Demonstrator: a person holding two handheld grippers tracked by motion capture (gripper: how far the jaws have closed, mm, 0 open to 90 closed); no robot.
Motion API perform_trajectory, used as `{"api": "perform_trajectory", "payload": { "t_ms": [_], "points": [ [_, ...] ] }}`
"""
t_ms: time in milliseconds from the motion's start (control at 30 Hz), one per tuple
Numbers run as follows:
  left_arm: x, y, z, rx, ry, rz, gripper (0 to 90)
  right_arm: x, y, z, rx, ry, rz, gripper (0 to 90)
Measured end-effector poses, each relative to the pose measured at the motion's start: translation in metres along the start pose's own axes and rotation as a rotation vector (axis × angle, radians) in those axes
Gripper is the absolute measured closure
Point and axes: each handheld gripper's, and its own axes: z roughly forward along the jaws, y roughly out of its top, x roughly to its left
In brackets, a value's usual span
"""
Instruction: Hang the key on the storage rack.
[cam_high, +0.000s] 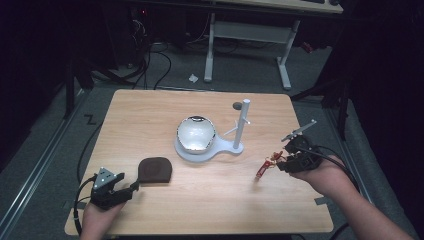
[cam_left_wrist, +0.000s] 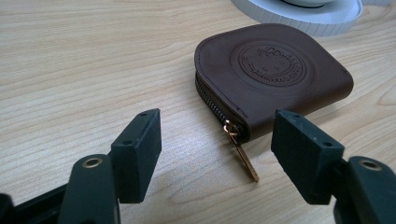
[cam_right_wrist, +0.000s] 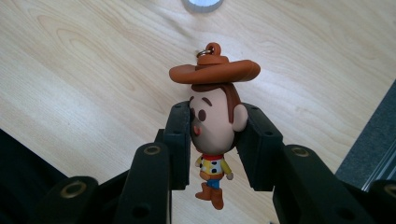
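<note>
A small cowboy figure charm (cam_right_wrist: 215, 116) with a brown hat and a ring on top is pinched by its head between the jaws of my right gripper (cam_right_wrist: 218, 133). In the high view that gripper (cam_high: 280, 162) hovers above the table's right side with the red charm (cam_high: 265, 167) sticking out to the left. A brown leather zip pouch (cam_left_wrist: 275, 70) lies flat on the table, its gold zipper pull (cam_left_wrist: 243, 154) pointing toward me. My left gripper (cam_left_wrist: 217, 149) stands open just short of the pouch (cam_high: 156, 170), the pull lying between the jaws without contact.
A white stand (cam_high: 227, 148) at the table's middle carries a shiny round bowl (cam_high: 196, 133) and an upright post (cam_high: 241, 122) with a side peg. A small dark disc (cam_high: 236, 105) lies behind it. The table's right edge (cam_right_wrist: 369, 140) is close to the right gripper.
</note>
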Motion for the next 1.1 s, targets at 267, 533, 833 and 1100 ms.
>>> {"api": "perform_trajectory", "payload": {
  "t_ms": [267, 533, 833, 1100],
  "points": [
    [0.001, 0.000, -0.001, -0.008, 0.004, -0.004, 33.2, 0.000, 0.010, -0.015, -0.023, -0.017, -0.011, 67.1],
    [0.001, 0.001, -0.004, -0.033, 0.008, -0.001, 31.7, 0.006, 0.021, -0.022, -0.036, -0.021, -0.029, 67.1],
    [0.001, 0.002, -0.009, -0.076, -0.023, 0.005, 26.4, 0.010, 0.035, -0.025, -0.056, -0.016, -0.042, 67.1],
    [0.001, 0.002, -0.009, -0.080, -0.030, 0.014, 23.9, 0.012, 0.051, -0.030, -0.070, -0.025, -0.046, 67.1]
  ]
}}
